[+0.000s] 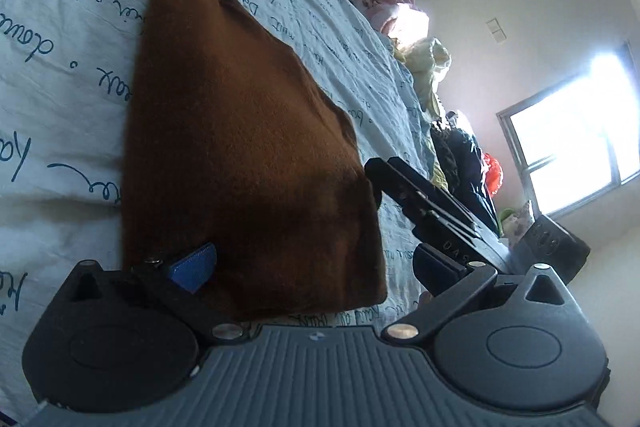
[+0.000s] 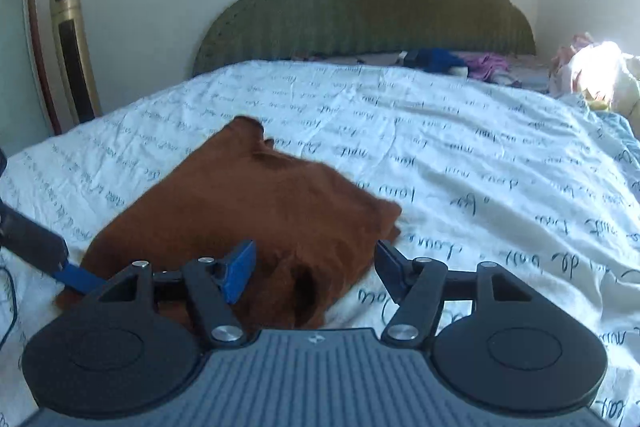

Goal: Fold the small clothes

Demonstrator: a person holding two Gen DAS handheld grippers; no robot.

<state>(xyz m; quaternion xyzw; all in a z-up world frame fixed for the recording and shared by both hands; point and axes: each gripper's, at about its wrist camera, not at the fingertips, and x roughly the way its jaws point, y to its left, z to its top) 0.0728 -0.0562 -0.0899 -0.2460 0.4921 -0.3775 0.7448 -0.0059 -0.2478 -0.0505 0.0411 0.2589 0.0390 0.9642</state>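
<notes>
Both tools spread over brown garment near edge.

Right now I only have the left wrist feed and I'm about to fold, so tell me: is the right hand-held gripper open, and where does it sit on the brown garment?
Observer: The right hand-held gripper is open. Its fingers stand on either side of the near corner of the brown garment and are not closed on it.
Operator: What lies to the right of the cloth?
Observer: Only the printed bed sheet next to it. Loose clothes lie far off by the green headboard.
Operator: Is there anything beside the bed on the other side?
Observer: A gold tower unit stands against the wall there.
</notes>
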